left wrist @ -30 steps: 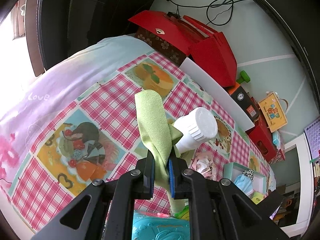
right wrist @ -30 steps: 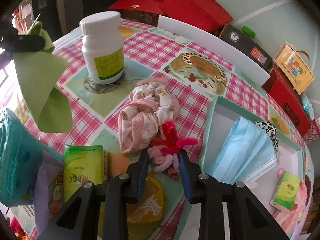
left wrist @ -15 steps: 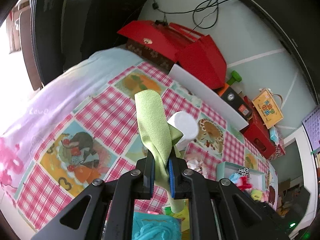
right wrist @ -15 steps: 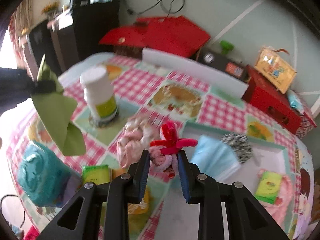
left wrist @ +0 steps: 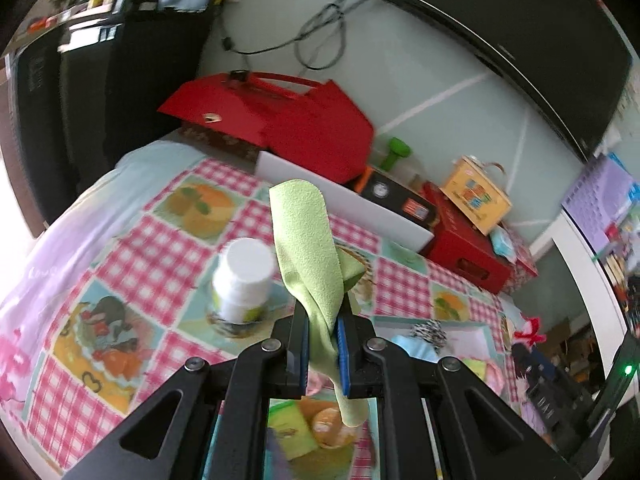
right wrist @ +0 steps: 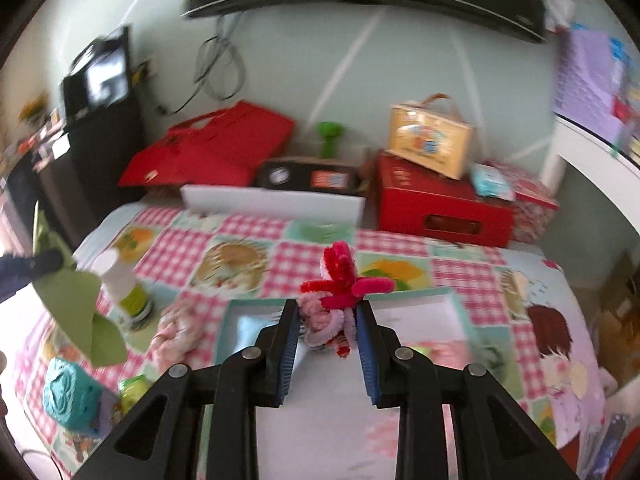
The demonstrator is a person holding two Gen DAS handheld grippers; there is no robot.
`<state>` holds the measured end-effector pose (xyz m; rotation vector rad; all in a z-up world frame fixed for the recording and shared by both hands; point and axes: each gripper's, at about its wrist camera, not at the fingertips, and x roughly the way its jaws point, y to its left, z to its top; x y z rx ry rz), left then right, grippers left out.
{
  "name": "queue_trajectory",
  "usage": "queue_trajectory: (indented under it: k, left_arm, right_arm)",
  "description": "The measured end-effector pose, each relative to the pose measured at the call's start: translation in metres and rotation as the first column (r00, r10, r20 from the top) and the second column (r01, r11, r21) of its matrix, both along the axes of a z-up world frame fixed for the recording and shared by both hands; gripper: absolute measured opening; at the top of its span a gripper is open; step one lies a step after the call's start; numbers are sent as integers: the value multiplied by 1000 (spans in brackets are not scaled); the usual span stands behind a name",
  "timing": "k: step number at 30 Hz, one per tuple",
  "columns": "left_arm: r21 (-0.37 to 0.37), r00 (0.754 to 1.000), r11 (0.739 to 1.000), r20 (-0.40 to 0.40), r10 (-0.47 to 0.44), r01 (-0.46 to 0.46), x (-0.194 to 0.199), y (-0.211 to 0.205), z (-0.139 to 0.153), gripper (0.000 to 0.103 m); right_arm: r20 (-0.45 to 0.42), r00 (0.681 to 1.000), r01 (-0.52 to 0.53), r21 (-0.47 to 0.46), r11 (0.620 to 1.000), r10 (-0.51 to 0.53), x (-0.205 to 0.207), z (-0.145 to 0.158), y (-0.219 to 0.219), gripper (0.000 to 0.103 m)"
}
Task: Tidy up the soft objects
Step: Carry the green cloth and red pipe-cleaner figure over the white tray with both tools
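Observation:
My left gripper [left wrist: 323,326] is shut on a light green cloth [left wrist: 308,248], which stands up between the pads and hangs below them, well above the table. In the right wrist view that same green cloth [right wrist: 76,312] hangs at the far left. My right gripper [right wrist: 327,312] is shut on a red and pink pipe-cleaner toy [right wrist: 340,292], held in the air over the teal-rimmed white box [right wrist: 452,300]. A blue face mask [right wrist: 250,326] lies in the box. A pink scrunchie [right wrist: 176,330] lies on the checked tablecloth beside the box.
A white pill bottle [left wrist: 242,280] stands on the pink checked tablecloth [left wrist: 152,280]. A teal embossed block [right wrist: 70,394] and a green tissue pack [right wrist: 134,388] sit near the front left. Red boxes [right wrist: 436,204], a white board [right wrist: 272,202] and a yellow case [right wrist: 432,138] line the far edge.
Both grippers have risen and swung right with their loads. The pipe-cleaner toy has left the tablecloth and now hangs over the box. The bottle has slipped left of the green cloth.

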<state>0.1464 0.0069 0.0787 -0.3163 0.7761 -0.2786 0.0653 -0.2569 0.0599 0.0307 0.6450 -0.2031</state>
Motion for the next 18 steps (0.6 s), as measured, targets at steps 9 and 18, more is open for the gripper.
queue_trajectory:
  k: [9, 18]
  left_arm:
    - [38, 979, 978, 11, -205, 204, -15, -73, 3, 11]
    - [79, 914, 911, -42, -403, 405, -31, -144, -14, 12]
  right_arm:
    - [41, 982, 183, 38, 982, -185, -34, 14, -71, 30]
    - [24, 956, 289, 84, 954, -292, -54, 10, -115, 31]
